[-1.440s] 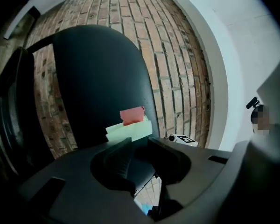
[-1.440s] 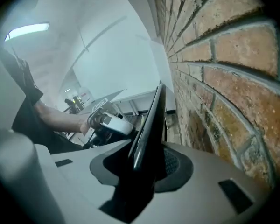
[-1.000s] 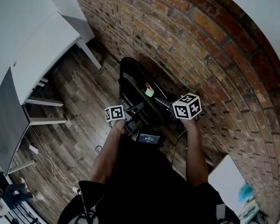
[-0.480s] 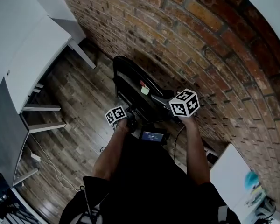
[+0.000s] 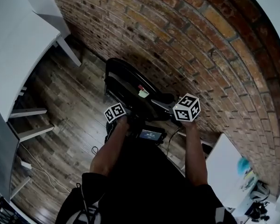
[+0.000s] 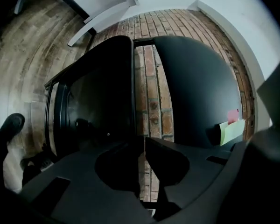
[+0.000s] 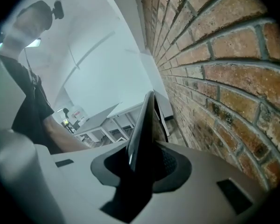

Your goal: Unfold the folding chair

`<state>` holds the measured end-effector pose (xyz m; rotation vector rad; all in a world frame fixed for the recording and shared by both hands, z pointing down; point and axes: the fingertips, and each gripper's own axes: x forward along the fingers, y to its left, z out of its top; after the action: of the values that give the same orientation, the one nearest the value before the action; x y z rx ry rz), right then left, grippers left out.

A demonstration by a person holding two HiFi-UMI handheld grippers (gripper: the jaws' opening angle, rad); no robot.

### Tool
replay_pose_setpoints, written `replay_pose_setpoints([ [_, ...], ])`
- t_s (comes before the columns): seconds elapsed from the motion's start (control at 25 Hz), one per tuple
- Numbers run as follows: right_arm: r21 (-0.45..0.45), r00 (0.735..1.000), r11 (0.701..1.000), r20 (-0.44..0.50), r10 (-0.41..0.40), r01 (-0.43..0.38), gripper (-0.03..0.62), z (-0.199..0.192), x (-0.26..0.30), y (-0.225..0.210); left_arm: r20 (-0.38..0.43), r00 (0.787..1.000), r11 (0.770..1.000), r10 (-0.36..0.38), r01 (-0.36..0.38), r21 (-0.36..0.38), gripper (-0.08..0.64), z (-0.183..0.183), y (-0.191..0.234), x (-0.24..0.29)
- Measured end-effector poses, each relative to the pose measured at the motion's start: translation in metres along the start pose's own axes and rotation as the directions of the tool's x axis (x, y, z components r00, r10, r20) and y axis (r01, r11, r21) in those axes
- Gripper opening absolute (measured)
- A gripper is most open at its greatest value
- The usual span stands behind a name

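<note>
Folding chair [image 5: 127, 80] stands at twelve o'clock against the brick wall [image 5: 200, 41], still nearly flat, with only a slit between seat [image 6: 102, 92] and back [image 6: 196, 87]. The left hand-held gripper [image 6: 143, 142], jaws just closing, pinches the seat's edge. The right hand-held gripper [image 7: 147, 149] clamps a thin chair edge. The spreading itself remains.

Light is dim and even, with dark vignetted corners and strong fisheye bending at the edges. The black folding chair [image 5: 130, 85] shows almost no detail; the brick wall [image 5: 186, 41] is sharp and softly lit.
</note>
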<state>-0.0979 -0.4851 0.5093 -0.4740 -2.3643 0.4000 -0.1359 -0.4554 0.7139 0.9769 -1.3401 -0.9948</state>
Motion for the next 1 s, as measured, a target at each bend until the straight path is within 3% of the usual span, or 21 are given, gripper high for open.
replay_pose_setpoints([
  [0.08,-0.009,1.000,1.000,0.001,-0.009,0.009,0.120,-0.001,0.003,0.010,-0.009,1.000,1.000,-0.009,0.008,-0.006,0.067,0.000,0.004,-0.009],
  [0.48,-0.035,0.998,0.997,0.005,-0.065,0.065,0.117,-0.012,0.016,0.054,-0.097,0.989,0.992,-0.111,0.104,-0.073,0.063,-0.008,0.012,-0.042],
  [0.68,0.028,0.991,0.992,0.037,-0.125,0.124,0.117,-0.020,0.023,0.080,-0.147,0.975,0.983,-0.166,0.152,-0.102,0.064,-0.009,0.015,-0.066],
  [1.0,0.149,0.969,0.963,0.077,-0.237,0.224,0.118,-0.037,0.028,0.110,-0.160,0.975,0.986,-0.155,0.143,-0.085,0.064,-0.017,0.027,-0.089],
])
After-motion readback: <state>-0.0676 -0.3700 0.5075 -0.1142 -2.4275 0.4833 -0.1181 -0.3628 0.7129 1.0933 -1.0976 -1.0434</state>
